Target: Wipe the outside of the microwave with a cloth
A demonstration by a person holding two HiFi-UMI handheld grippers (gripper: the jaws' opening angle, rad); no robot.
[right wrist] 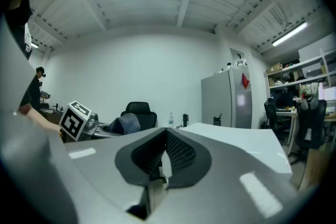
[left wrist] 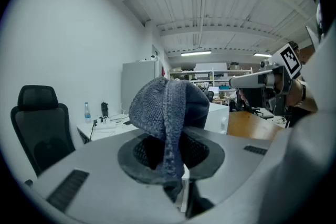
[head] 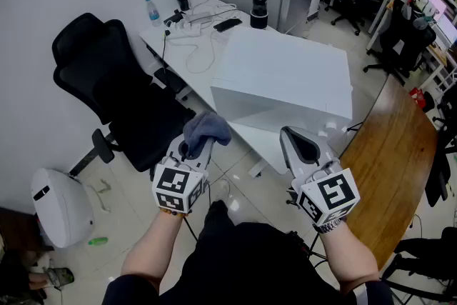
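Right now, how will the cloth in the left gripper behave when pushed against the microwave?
Probably floppy: the cloth bunches and droops over the left gripper. Likely light, held by one pinched fold. Its knitted weave should drag rather than slip on the microwave.

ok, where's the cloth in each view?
Head view: cloth lower centre, clamped in the left gripper.
Left gripper view: dead centre, bunched over the jaws.
Right gripper view: small, left of centre.
Shared landmark: black office chair, in all three.
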